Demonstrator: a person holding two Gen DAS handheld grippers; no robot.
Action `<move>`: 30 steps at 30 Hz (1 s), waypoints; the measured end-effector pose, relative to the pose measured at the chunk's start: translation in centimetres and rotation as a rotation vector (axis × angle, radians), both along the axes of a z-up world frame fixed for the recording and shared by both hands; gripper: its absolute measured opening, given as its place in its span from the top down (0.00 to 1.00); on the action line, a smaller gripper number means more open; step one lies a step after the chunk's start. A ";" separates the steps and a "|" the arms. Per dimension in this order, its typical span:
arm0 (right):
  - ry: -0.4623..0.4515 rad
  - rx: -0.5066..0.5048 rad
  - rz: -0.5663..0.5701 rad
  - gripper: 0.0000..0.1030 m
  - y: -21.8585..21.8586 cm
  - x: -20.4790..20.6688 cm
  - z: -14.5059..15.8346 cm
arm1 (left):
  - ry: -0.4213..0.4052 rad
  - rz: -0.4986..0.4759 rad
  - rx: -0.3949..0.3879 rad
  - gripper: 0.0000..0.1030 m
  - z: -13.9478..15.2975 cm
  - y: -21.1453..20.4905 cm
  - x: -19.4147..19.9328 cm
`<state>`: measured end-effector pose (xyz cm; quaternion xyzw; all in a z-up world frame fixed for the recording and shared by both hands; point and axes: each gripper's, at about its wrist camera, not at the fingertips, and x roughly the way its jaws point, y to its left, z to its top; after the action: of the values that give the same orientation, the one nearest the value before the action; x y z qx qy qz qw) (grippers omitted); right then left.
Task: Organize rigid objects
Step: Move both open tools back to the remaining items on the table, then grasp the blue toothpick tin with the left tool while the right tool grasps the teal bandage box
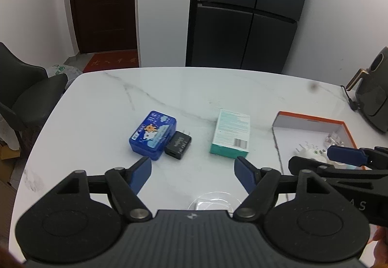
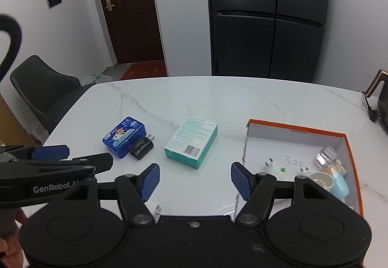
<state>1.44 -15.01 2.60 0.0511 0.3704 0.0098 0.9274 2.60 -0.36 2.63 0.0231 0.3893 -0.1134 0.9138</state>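
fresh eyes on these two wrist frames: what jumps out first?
Probably the bright blue rectangular tin with a cartoon print, left of centre on the white marble table, with a black plug-in charger block touching its right side. Next, the teal and white cardboard box lying flat mid-table. Then the open orange-rimmed white cardboard box on the right, already holding small white and clear items.
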 end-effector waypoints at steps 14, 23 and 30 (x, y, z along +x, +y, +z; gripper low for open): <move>0.050 0.024 -0.031 0.24 1.6 3.4 -3.0 | 0.054 0.004 0.066 0.24 -4.4 3.7 8.8; 0.086 0.032 -0.083 0.24 1.1 5.0 -5.6 | 0.101 -0.105 0.094 0.24 -8.6 3.0 13.8; 0.103 0.048 -0.104 0.24 0.8 6.5 -7.0 | 0.130 -0.109 0.100 0.22 -10.4 3.4 15.9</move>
<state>7.99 -14.22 -4.42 0.0928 0.4143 -0.0324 0.9048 18.55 3.03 -7.74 0.0823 0.4511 -0.1445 0.8769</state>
